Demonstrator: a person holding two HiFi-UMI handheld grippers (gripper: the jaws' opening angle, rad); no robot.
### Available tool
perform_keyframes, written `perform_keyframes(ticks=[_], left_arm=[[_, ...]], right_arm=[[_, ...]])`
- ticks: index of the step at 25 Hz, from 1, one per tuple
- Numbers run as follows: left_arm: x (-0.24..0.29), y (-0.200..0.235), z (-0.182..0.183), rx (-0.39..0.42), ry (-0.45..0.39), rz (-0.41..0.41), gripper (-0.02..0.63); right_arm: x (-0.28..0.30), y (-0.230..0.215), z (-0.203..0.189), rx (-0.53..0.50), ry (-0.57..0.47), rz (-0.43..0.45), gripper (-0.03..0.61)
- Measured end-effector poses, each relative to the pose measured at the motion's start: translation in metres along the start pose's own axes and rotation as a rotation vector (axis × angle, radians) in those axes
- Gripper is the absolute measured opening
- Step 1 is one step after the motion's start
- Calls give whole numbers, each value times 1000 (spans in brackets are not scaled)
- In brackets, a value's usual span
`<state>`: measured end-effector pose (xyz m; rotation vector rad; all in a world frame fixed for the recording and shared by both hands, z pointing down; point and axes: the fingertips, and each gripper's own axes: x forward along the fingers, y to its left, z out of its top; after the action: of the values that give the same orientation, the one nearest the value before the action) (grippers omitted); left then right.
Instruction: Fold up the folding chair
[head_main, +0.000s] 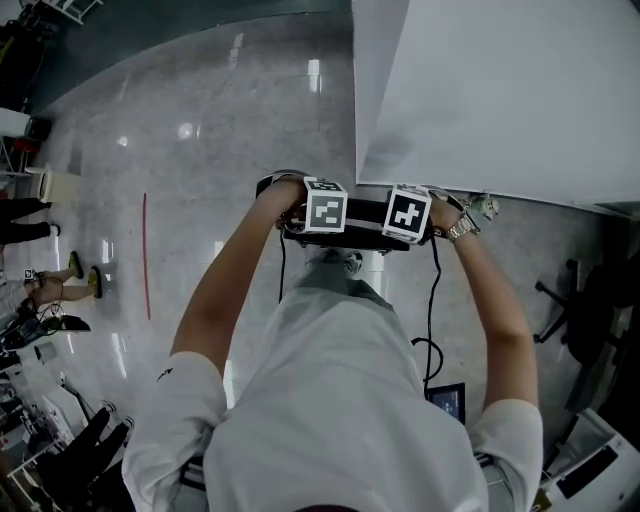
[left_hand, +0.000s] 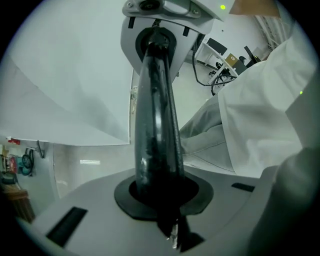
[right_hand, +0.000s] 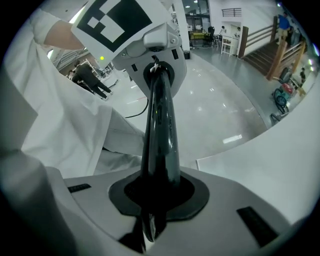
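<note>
The folding chair shows only as a black top tube (head_main: 366, 213), held level in front of the person's chest. My left gripper (head_main: 318, 232) and right gripper (head_main: 405, 236) sit side by side on it, pointing steeply down, each shut on the tube. In the left gripper view the glossy black tube (left_hand: 157, 130) runs from my left gripper (left_hand: 161, 200) up to the right gripper's body (left_hand: 167, 20). The right gripper view has the same tube (right_hand: 161, 135) leaving my right gripper (right_hand: 157, 200) toward the left gripper's marker cube (right_hand: 117, 20). The remainder of the chair is hidden below the person.
A large white table top (head_main: 500, 90) fills the upper right, close beyond the grippers. A black office chair (head_main: 590, 310) stands at the right. A cable (head_main: 432, 330) hangs from the right gripper. A red floor line (head_main: 146, 255) and other people's feet (head_main: 60, 285) lie left.
</note>
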<state>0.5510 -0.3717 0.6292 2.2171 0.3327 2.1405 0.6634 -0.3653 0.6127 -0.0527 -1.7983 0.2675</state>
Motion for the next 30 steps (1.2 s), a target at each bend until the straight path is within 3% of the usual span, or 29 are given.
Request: perform_keyframes(ticks=[5, 10, 18, 25, 30], left_arm=[[-2, 10, 1, -1, 9, -5, 57], [-13, 40, 10, 29, 15, 40, 57], [-22, 86, 35, 100, -1, 68, 57], [-24, 136, 40, 129, -7, 60, 57], [-23, 155, 49, 124, -12, 56, 58]], right_arm=[[-4, -9, 0, 7, -10, -10, 60], [-22, -34, -2, 20, -32, -80, 60], [-32, -70, -29, 141, -48, -103, 64], [-48, -135, -41, 218, -77, -220, 217], [-66, -156, -55, 240, -127, -243, 258]])
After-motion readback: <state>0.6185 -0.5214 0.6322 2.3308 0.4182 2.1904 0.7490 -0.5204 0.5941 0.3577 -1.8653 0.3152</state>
